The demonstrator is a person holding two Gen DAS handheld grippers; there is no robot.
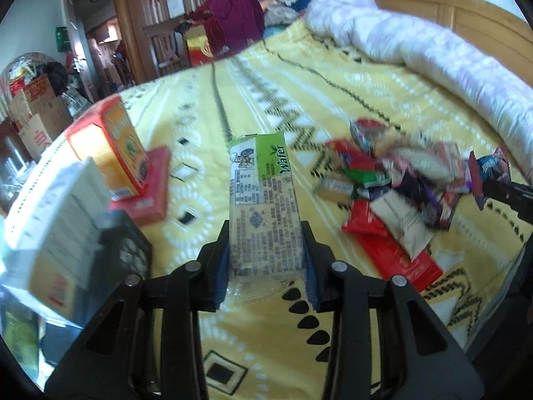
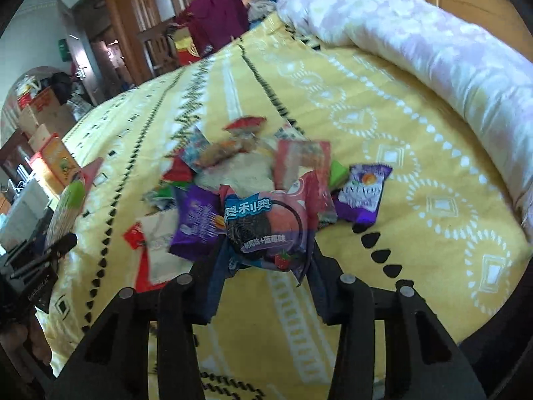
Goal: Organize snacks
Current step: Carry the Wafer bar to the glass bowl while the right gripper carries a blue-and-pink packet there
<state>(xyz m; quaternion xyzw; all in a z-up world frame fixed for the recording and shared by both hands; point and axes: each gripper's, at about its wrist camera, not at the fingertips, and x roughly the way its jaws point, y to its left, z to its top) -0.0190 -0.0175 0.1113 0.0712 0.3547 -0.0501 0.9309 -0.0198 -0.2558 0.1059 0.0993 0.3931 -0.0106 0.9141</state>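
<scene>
Left gripper clamps wafer pack by one end; may droop. Right gripper pinches Oreo packet: thin wrapper, may slip onto pile.

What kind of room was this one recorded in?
Most likely a lived-in bedroom: the snacks lie on a bed with a yellow patterned bedspread, a rolled quilt along a wooden headboard, and clothes piled beyond.
</scene>
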